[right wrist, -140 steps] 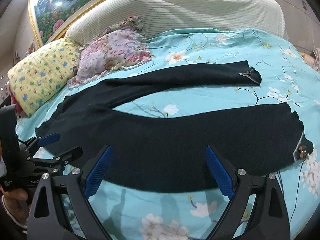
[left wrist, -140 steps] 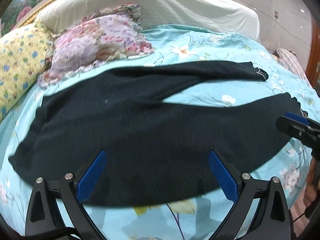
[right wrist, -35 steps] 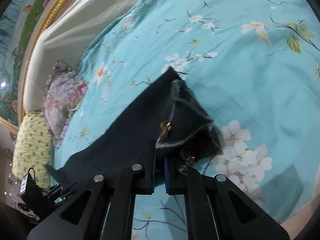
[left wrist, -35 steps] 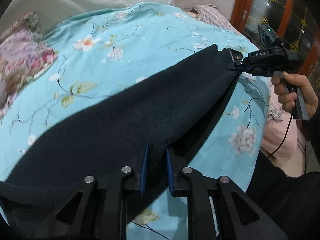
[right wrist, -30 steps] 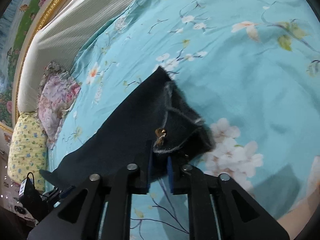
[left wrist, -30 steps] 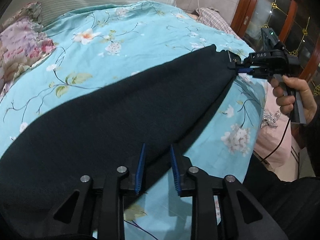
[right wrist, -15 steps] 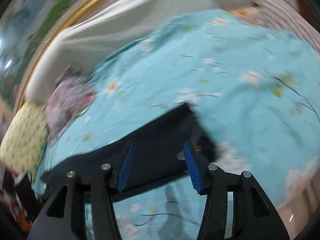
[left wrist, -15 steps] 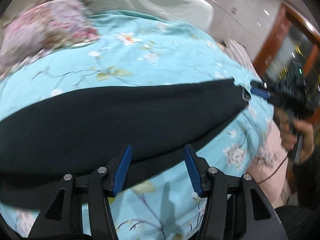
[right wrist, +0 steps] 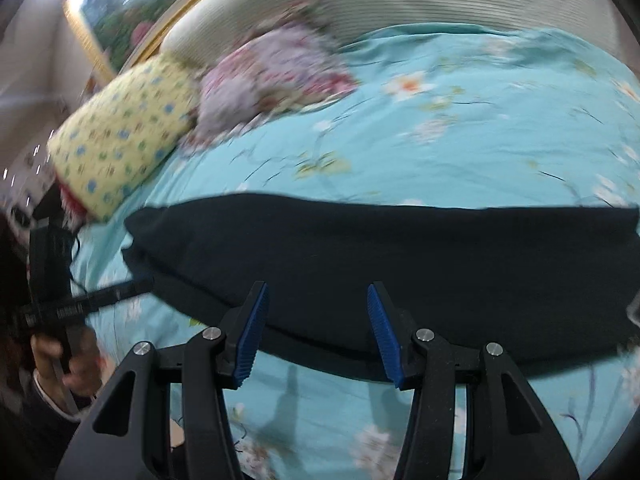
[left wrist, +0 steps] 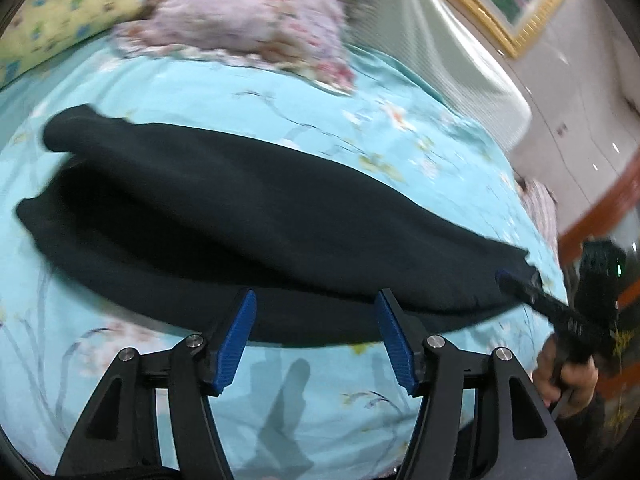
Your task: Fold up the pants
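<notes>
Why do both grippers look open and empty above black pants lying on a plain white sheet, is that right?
Not quite. The sheet is light blue with a flower print, not plain white, as the right wrist view shows. The rest holds: the left gripper, its jaws opening, and the right gripper are empty above the black pants.

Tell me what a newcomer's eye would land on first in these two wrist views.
The black pants dominate, lying in one long band across the turquoise floral bedspread. Next come the blue-padded fingers of the left gripper, its jaws opening with nothing between them, just short of the fabric's near edge. Behind, a pink floral pillow and a yellow one sit by the headboard.
</notes>
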### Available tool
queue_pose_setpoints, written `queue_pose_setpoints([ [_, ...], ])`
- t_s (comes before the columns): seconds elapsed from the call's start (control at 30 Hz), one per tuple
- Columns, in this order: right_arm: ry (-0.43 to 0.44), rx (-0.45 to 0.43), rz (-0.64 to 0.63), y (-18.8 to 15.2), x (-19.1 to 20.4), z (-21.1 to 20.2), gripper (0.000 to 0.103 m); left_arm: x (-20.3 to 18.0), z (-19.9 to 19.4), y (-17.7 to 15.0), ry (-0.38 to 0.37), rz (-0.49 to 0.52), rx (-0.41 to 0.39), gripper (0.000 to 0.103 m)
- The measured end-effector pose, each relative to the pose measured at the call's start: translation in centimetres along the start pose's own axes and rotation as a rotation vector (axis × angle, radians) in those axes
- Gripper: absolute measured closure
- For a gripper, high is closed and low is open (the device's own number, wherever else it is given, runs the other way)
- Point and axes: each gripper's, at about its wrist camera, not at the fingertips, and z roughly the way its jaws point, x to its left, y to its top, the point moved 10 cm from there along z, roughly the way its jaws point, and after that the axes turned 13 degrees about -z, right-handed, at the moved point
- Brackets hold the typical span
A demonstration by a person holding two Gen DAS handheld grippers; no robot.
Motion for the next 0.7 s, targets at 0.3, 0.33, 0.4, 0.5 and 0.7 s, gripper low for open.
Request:
queue_pose_setpoints([
  [0.3, 0.068, 0.073, -0.197, 0.2, 6.0, 4.8, 0.05, 4.3, -0.9, 3.6, 0.06, -0.114, -0.065, 0.033],
  [0.33, 0.066, 0.081, -0.221, 0.1, 6.6, 5.2, 0.05, 4.6, -0.8, 4.0, 0.07, -0.126, -0.071, 0.033],
  [0.4, 0.06, 0.097, -0.287, 0.0, 7.7, 6.1, 0.05, 5.3, -0.7, 4.8, 0.095, -0.15, -0.087, 0.033],
  [0.5, 0.044, 0.118, -0.357, 0.0, 8.6, 7.3, 0.05, 6.6, -0.8, 6.0, 0.11, -0.194, -0.107, 0.031],
  [0.7, -0.001, 0.163, -0.513, -0.4, 10.2, 9.9, 0.05, 9.1, -0.6, 7.9, 0.142, -0.275, -0.133, 0.031],
])
